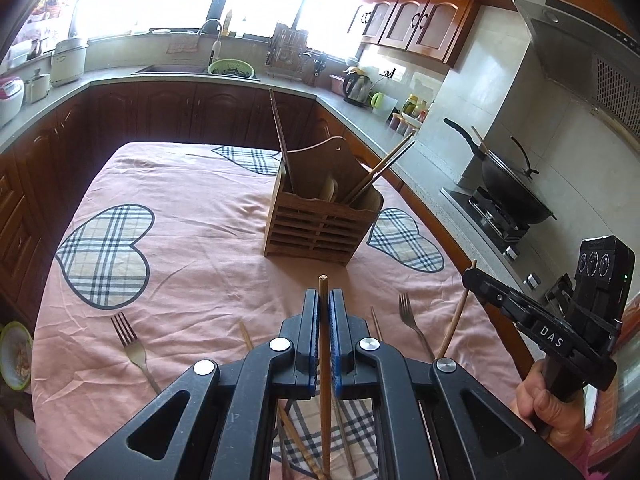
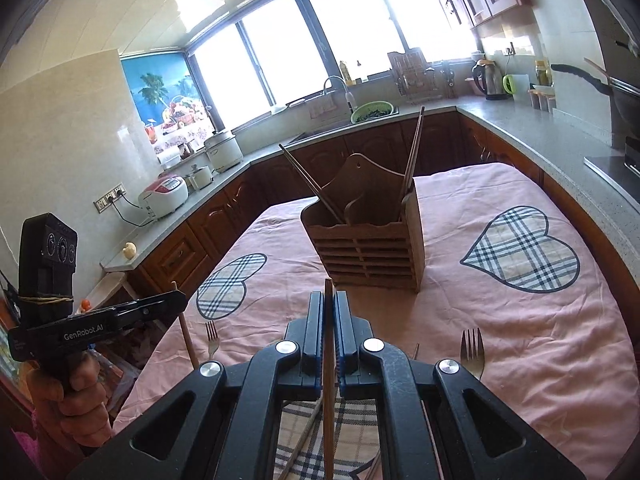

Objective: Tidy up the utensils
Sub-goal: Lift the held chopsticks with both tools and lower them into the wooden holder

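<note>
Above the pink-clothed tabletop [image 1: 192,240], both grippers are carrying, not picking. Left gripper [image 1: 324,308] is clamped on one wooden chopstick [image 1: 323,360], its blue pads pressed to the stick on either side; the tip stands just past the fingertips and the shaft runs back under the gripper body. Right gripper [image 2: 329,312] is likewise clamped on a second chopstick [image 2: 329,360], held the same way, roughly upright between the pads.

Step in hand, as I read it: transport of one chopstick per hand toward the slatted wooden utensil holder [image 1: 320,228]. The holder stands ahead of both grippers, near the middle of the tabletop, well apart from either tip. It already contains chopsticks leaning out on two sides.

Next move, judged: bring each chopstick over an open compartment, tilt it closer to vertical, lower the end inside the rim, then let the pads part. The two hands sit close together, so one should probably go first. Leaning sticks in the holder could get knocked.

Still loose on the cloth: a fork [image 1: 134,348] to the left, another fork [image 1: 410,316] to the right, and a few more chopsticks [image 1: 246,336] near the close edge, partly hidden beneath the grippers. Exact count I cannot tell.
</note>
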The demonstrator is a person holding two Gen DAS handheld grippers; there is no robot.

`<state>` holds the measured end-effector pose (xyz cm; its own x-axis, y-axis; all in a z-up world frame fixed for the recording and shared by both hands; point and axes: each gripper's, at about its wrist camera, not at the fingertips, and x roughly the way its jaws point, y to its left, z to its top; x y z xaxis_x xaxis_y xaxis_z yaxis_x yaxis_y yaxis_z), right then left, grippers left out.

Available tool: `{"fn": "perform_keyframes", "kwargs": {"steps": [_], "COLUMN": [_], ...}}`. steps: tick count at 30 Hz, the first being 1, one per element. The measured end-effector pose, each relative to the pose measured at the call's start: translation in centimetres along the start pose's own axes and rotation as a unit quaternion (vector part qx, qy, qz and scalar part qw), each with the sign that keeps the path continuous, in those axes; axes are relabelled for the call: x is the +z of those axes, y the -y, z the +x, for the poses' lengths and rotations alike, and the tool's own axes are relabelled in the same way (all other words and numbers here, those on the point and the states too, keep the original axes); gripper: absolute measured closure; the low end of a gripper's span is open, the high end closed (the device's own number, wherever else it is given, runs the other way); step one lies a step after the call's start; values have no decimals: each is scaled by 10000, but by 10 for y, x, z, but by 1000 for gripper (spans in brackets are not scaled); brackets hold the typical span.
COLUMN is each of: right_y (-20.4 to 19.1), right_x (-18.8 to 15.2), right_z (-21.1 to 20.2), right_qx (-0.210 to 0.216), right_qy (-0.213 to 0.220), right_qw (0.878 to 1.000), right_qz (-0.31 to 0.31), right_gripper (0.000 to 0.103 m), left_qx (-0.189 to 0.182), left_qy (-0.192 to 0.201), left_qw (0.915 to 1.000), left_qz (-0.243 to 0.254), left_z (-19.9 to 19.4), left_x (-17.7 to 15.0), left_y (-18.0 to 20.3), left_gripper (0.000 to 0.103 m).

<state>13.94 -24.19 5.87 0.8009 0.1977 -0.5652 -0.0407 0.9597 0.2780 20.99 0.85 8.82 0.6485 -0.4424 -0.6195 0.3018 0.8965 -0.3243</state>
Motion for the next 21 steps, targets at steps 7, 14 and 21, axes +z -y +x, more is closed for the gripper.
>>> {"fn": "perform_keyframes", "kwargs": {"steps": [7, 14, 21], "right_y": [-7, -9, -7], "right_x": [9, 26, 43], "right_z": [-16, -30, -35], "right_qx": [-59, -115, -163], "right_qy": [329, 710, 1079], "right_qw": [9994, 9973, 9939], "right_qz": [-99, -135, -148], "right_gripper": [98, 98, 98], "left_qx": [-8, -61, -41], "left_qy": [373, 869, 1374], "left_qw": [9993, 9960, 9903], "left_qz": [-74, -183, -201], "left_z": [-19, -35, -43], "left_x": [1, 6, 12], "left_y": [-3, -7, -9], "left_gripper": [100, 100, 100]}}
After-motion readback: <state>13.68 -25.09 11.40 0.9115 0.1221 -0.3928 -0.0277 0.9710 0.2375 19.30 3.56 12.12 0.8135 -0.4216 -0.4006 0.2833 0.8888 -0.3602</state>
